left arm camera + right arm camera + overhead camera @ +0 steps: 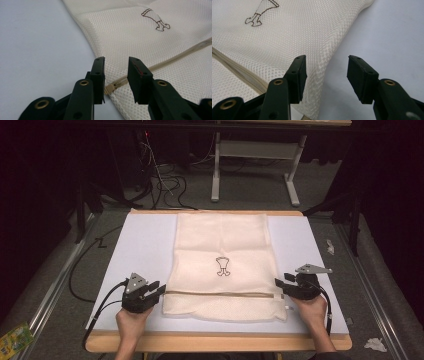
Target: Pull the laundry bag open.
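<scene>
A dim room with cables on the grey floor and a table frame at the back lay beyond the white tabletop (140, 245), which had a wooden edge along the near side. On it a cream mesh bag (222, 245) lay flat, with a small dark drawn emblem (223, 266) near its middle and a zipper (220, 293) running across its near part. The left tool (159, 290) sat at the bag's left edge, level with the zipper; in the left gripper view its jaws stood apart, released, with the tan zipper end (111, 88) low between them and the mesh just ahead. The right tool (280, 285) sat at the bag's right edge, at the zipper's other end. In the right gripper view its jaws were also spread wide, grasping nothing: the bag's side edge (329, 67) ran between them, mesh by the left jaw and bare tabletop under the right jaw.
</scene>
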`<state>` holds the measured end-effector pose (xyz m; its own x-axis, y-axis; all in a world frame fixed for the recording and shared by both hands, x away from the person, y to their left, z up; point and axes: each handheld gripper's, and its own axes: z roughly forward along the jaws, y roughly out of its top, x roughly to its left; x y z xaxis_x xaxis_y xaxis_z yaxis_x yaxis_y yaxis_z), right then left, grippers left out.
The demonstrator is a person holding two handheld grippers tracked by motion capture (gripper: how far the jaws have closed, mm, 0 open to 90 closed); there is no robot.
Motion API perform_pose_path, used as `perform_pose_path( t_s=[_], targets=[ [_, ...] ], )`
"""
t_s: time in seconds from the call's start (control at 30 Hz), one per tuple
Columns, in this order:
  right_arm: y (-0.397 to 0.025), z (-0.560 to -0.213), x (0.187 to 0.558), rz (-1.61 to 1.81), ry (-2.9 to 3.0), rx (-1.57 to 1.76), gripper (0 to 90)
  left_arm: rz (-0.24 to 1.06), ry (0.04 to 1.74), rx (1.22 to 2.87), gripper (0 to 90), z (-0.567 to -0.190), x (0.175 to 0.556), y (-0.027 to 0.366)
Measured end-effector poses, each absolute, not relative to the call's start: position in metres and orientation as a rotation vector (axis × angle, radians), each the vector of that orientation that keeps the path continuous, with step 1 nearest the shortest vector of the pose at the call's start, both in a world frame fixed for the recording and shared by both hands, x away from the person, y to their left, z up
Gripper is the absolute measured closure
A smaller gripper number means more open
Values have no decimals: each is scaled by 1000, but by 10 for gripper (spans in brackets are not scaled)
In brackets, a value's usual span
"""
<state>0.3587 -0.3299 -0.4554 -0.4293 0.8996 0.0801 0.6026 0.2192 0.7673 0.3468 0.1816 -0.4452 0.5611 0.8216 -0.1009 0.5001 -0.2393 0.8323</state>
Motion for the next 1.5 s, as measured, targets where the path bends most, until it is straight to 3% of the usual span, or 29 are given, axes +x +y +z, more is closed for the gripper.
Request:
perform_pose_path(
  t_s=[0.43,1.5],
  targets=[
    [-344,-443,351,1089,2040,1395,490,487,1093,1854,584,-437,350,192],
    [-385,-437,343,1137,1884,1486,536,539,1188,1744,556,-436,361,218]
  ],
)
